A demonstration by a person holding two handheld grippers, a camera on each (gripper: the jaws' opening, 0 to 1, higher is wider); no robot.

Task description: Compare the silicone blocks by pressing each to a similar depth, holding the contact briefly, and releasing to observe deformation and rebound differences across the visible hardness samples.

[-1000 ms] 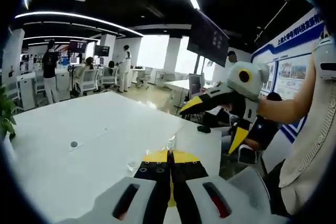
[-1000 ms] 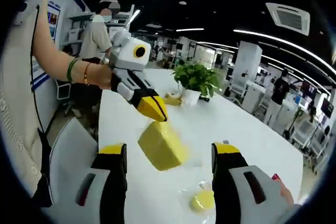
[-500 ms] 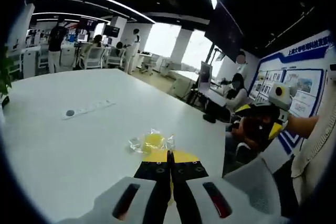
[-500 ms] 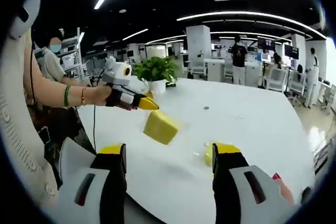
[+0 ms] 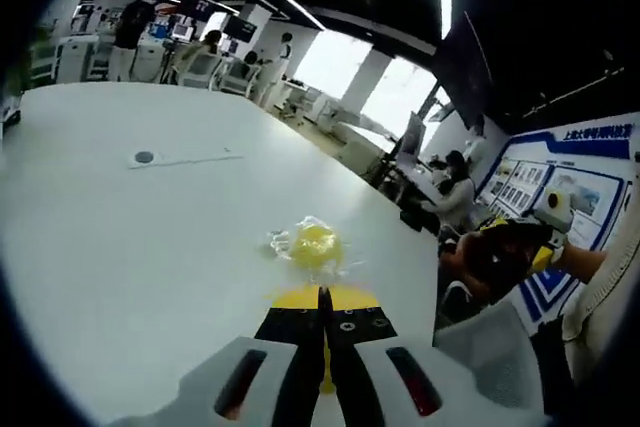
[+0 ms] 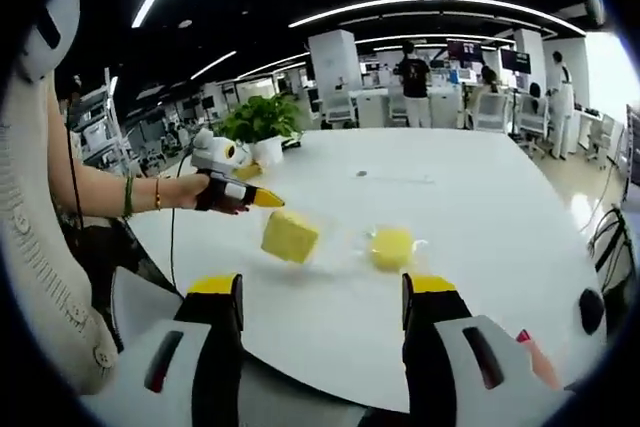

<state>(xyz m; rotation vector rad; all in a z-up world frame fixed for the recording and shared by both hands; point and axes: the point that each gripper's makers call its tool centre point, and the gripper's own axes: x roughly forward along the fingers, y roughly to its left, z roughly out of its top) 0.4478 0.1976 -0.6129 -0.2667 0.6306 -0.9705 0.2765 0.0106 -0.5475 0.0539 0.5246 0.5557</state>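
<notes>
Change: over the last second the right gripper view has backed away from the samples, so both now show between its jaws; the wrapped block, half hidden by a jaw half a second ago, is in plain sight
Meaning for task: the press on the cube looks under way or just ending, my judgement only; the wrapped sample seems not yet pressed
Left hand-held gripper (image 6: 268, 201): clenched, its jaws meeting with no gap in the left gripper view, held in a hand with bracelets at the wrist; its yellow tip is at the cube's upper left corner, and I cannot tell whether it touches
Yellow silicone cube (image 6: 290, 235): tilted, near the table edge closest to the person, just right of that tip
Round yellow block in clear wrapper (image 6: 390, 246): lying on the table beside the cube but apart from it; in the left gripper view it sits just ahead of the closed jaws (image 5: 315, 245)
Right hand-held gripper (image 6: 322, 292): released, jaws wide apart, grasping nothing, held back off the near edge, well short of both samples
Table (image 6: 480, 207): broad, white and glossy, with a flat strip with a round disc (image 5: 145, 158) toward the middle and a potted plant (image 6: 262, 122) at the far left corner
Room: open office with a dark ceiling, light strips, desks and standing people beyond the far edge
</notes>
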